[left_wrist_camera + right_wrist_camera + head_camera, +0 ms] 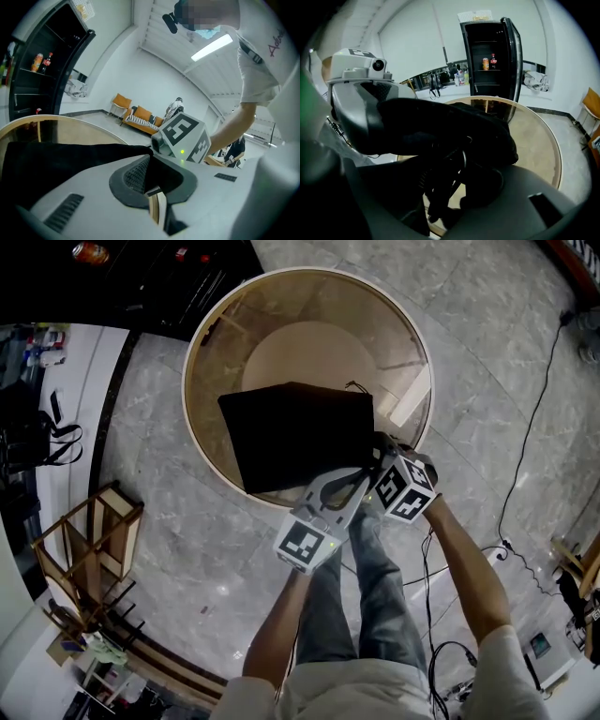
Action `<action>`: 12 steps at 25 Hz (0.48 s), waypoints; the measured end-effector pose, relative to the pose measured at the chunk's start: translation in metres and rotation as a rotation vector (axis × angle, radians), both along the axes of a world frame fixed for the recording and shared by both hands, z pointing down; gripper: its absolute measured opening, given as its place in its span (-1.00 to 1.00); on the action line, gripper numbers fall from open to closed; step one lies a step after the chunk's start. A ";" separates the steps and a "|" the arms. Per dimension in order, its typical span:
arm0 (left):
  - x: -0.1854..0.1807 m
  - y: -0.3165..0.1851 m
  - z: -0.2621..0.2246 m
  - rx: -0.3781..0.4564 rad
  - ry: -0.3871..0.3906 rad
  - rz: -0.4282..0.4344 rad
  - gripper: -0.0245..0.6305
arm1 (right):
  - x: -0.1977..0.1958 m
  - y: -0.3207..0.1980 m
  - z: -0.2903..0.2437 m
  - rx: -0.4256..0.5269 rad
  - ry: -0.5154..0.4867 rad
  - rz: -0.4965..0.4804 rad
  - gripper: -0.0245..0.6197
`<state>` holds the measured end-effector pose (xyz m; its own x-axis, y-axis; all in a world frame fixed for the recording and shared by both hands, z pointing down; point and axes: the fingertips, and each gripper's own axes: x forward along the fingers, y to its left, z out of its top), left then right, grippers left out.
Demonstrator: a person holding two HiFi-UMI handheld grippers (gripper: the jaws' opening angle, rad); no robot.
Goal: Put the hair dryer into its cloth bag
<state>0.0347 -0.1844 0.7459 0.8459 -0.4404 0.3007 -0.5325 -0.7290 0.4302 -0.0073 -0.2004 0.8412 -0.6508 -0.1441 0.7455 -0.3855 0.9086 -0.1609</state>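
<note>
- Floor of grey marble fills the head view; a round tabletop of glass with a pale wooden rim sits at 12 o'clock from the person's legs.
- Black cloth bag lies flat across the middle of the tabletop. Its near corner, at 4 o'clock, reaches the rim where both tools meet.
- Left gripper comes in from 6 o'clock. Its jaws are nearly together, pinching the edge of the cloth bag between their pads.
- Right gripper is just beside it, at 3 o'clock of the left one. Its jaws stand partway apart, closed round a thick bunch of the bag's black cloth at that same corner.
- Thin black cord loops out of the bunched cloth between the right jaws.
- The hair dryer itself cannot be told apart from the dark cloth in any view.
</note>
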 end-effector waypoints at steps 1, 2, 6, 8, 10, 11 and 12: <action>0.002 0.000 -0.001 -0.005 0.012 0.007 -0.79 | -0.002 0.000 -0.001 -0.001 -0.008 -0.004 -0.33; 0.003 0.000 -0.001 -0.012 0.022 0.011 -0.79 | -0.003 0.000 -0.002 -0.002 -0.014 -0.010 -0.33; 0.007 0.002 0.000 -0.028 0.017 0.050 -0.79 | 0.000 0.000 -0.002 -0.006 -0.017 -0.022 -0.33; 0.010 0.003 0.005 -0.051 0.013 0.066 -0.79 | 0.004 -0.003 0.000 -0.004 -0.009 -0.017 -0.33; 0.013 0.007 0.013 -0.076 -0.001 0.091 -0.79 | 0.005 -0.002 0.004 0.001 -0.004 -0.036 -0.33; 0.015 0.008 0.016 -0.087 0.005 0.096 -0.79 | 0.006 -0.002 0.005 0.003 -0.007 -0.050 -0.33; 0.016 0.008 0.017 -0.096 0.018 0.093 -0.79 | 0.006 -0.002 0.006 0.005 -0.012 -0.064 -0.33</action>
